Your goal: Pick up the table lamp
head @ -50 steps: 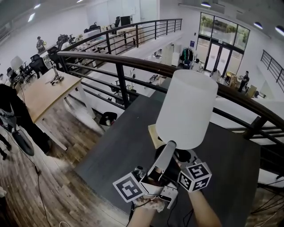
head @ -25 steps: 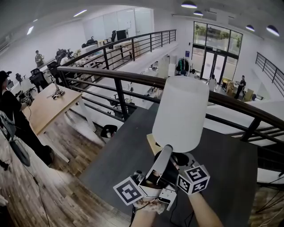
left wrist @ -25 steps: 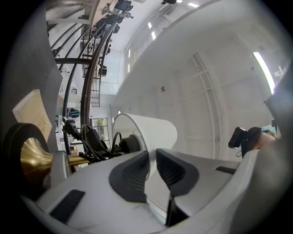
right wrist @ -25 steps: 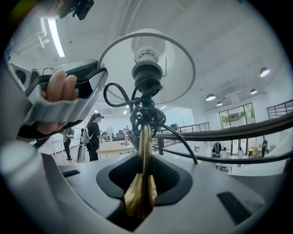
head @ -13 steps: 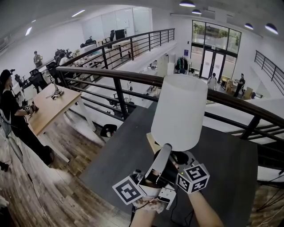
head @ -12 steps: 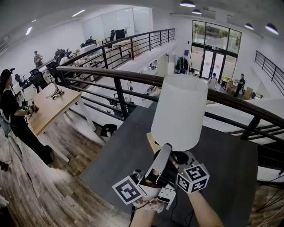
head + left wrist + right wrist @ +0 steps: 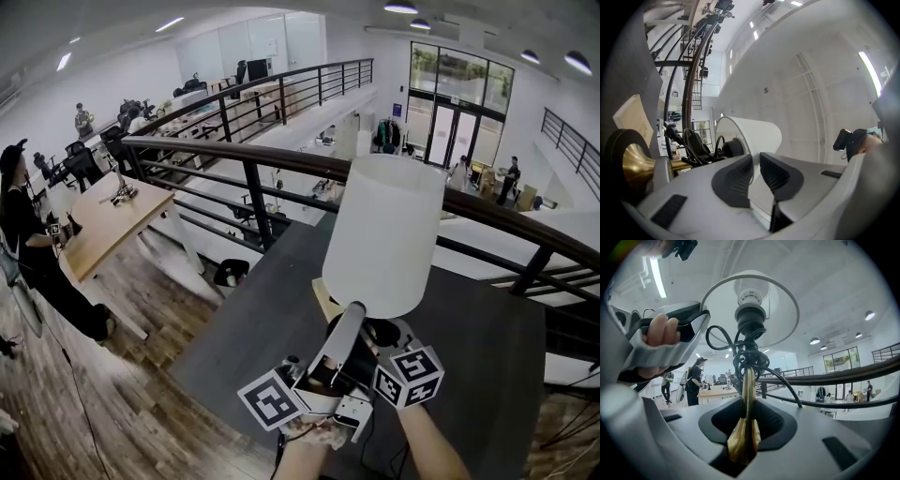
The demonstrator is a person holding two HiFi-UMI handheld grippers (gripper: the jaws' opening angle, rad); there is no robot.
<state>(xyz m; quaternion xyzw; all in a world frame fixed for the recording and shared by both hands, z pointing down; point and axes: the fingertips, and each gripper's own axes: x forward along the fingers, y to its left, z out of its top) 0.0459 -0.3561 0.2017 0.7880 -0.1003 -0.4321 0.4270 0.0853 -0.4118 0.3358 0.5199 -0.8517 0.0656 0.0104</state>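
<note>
Right hand-held gripper (image 7: 746,423) pinches upright table lamp (image 7: 748,383); left hand-held gripper (image 7: 756,163) seemingly pinches shade (image 7: 757,134).

pale grey left gripper (image 7: 756,164) and right gripper (image 7: 746,414), black ribbed pads (image 7: 733,180), black-and-white marker cubes (image 7: 410,375), bare forearms (image 7: 427,441)

lamp shade (image 7: 384,234): white, matt, smooth, cloth or plastic, hard to call
stem (image 7: 749,392): brass-looking metal, proper shiny
cord (image 7: 751,359): black plastic sheath, slight gloss
left gripper (image 7: 756,164): pale grey plastic, matt
pads (image 7: 774,174): black, ribbed, rubbery look
table (image 7: 253,319): dark, matt, flat
floor (image 7: 131,403): wood planks, bit of sheen
</note>
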